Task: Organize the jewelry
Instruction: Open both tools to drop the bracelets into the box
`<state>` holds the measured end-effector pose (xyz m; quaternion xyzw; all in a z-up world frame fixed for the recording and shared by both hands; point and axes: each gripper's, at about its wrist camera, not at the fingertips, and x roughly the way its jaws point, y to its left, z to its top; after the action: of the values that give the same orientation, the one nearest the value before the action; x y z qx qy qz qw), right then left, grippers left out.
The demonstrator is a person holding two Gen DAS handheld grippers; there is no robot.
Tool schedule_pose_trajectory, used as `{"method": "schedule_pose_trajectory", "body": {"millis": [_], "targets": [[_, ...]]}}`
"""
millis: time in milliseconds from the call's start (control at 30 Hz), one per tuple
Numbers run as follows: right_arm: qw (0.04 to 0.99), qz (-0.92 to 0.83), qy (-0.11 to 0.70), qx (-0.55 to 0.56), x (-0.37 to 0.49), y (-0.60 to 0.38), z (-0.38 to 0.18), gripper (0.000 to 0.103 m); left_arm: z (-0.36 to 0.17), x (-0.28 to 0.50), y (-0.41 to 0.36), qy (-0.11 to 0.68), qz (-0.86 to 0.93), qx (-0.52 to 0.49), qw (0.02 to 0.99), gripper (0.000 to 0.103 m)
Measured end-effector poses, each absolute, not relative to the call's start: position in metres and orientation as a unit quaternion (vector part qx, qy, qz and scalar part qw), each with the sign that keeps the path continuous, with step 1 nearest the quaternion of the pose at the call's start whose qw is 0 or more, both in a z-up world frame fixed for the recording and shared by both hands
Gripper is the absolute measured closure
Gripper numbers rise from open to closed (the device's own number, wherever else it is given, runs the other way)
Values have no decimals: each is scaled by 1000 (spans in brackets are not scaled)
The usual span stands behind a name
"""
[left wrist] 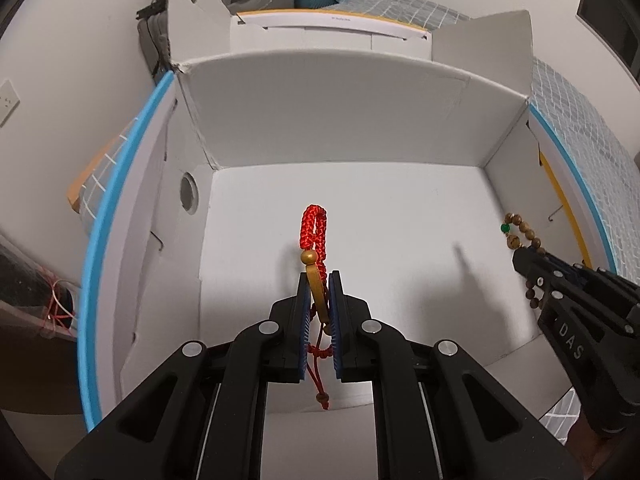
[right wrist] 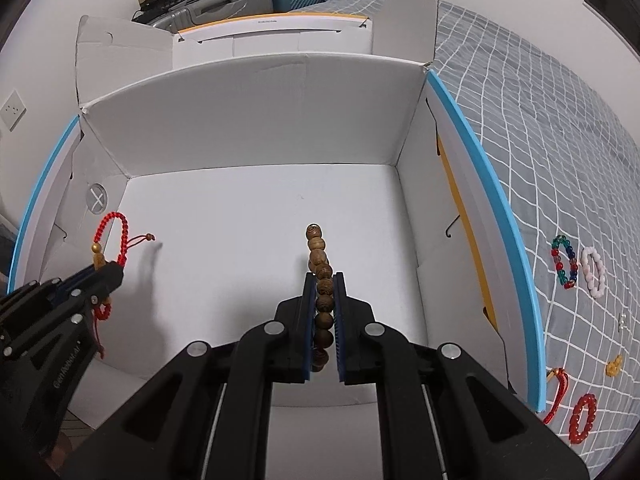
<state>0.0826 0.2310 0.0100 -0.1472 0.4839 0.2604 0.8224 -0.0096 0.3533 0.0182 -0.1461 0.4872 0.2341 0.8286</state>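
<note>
— What are you holding over the box?

— My left gripper (left wrist: 319, 280) is pinching a red braided bracelet (left wrist: 314, 232) with a gold bead; its loop stands up past the fingertips and its knotted cord tails hang between the pads. My right gripper (right wrist: 323, 280) is clamped on a wooden bead bracelet (right wrist: 320, 276), the beads running in a line between the blue pads. Both hang inside the white cardboard box (left wrist: 340, 128), above its bare floor, red one toward the left wall, wooden one toward the right.

— Does one camera give you something the other doesn't?

— Yes. Only the right wrist view shows the grey checked bed cover (right wrist: 520, 128) beside the box, with more jewelry on it: a multicoloured bead bracelet (right wrist: 564, 264), a pale pink one (right wrist: 594, 274), a red bead bracelet (right wrist: 582, 420), a small amber piece (right wrist: 614, 366) and a red cord piece (right wrist: 558, 392) next to the box's blue edge. Only the left wrist view shows a green bead (left wrist: 505, 227) on the wooden bracelet.

— Any writing?

— "DAS" on the right gripper's side in the left view. There is lettering on the left gripper's side in the right view and small print on the far flap, but both are too blurred to read.
</note>
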Motion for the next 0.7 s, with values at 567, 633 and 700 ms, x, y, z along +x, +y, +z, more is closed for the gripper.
{"method": "schedule_pose_trajectory", "body": {"millis": [567, 633, 700], "targets": [[836, 273, 455, -137, 77, 229, 33, 39, 39, -20, 359, 459, 281, -135, 832, 42], [839, 273, 449, -138, 75, 228, 38, 33, 44, -24, 357, 452, 287, -130, 835, 38], [846, 271, 438, -138, 73, 227, 43, 28, 48, -27, 356, 443, 288, -132, 838, 25]]}}
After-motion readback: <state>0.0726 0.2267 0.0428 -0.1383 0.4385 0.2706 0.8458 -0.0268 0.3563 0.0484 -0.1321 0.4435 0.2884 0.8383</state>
